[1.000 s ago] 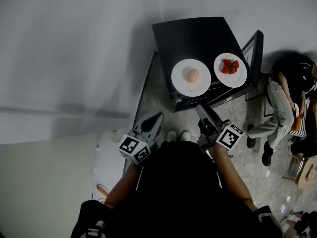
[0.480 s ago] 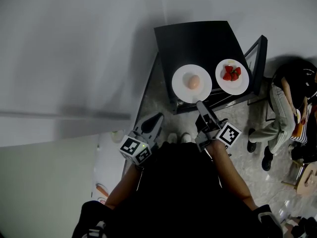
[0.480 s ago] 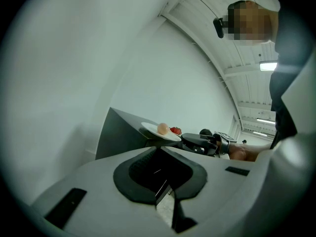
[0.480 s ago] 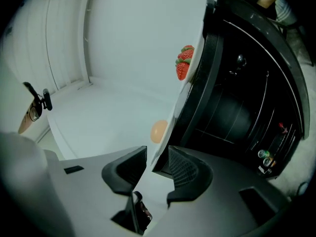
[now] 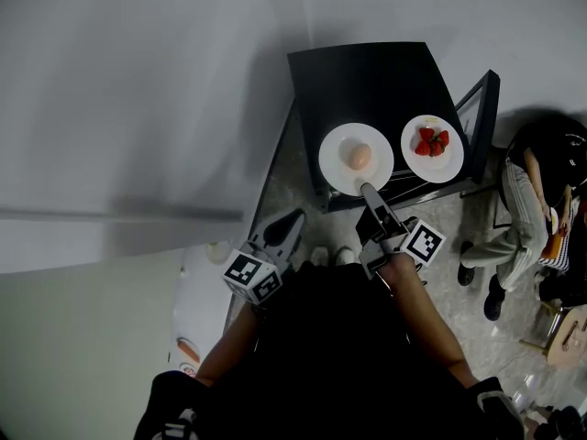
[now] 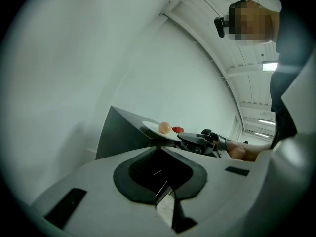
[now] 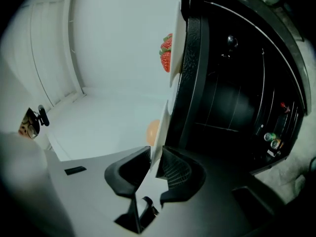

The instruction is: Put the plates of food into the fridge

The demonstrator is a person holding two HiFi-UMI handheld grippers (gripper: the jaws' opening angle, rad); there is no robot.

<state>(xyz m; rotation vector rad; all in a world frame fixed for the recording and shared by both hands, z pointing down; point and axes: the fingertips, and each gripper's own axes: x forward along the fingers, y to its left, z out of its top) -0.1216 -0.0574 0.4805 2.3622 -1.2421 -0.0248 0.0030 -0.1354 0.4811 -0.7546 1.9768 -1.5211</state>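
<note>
Two white plates sit on a black table. The nearer plate carries a peach-coloured egg. To its right, the other plate holds strawberries. My right gripper reaches the egg plate's near rim. In the right gripper view its jaws are closing with that rim between the pads, which touch both faces; the egg shows just past them. My left gripper hangs back to the left of the table, shut and empty.
A person sits right of the table. The table's lower shelf is dark, with small cans at its far end. A white round object lies on the floor at the left. A pale wall fills the left.
My right gripper has moved forward from short of the table to the egg plate's near rim. The left gripper has stayed where it was.
</note>
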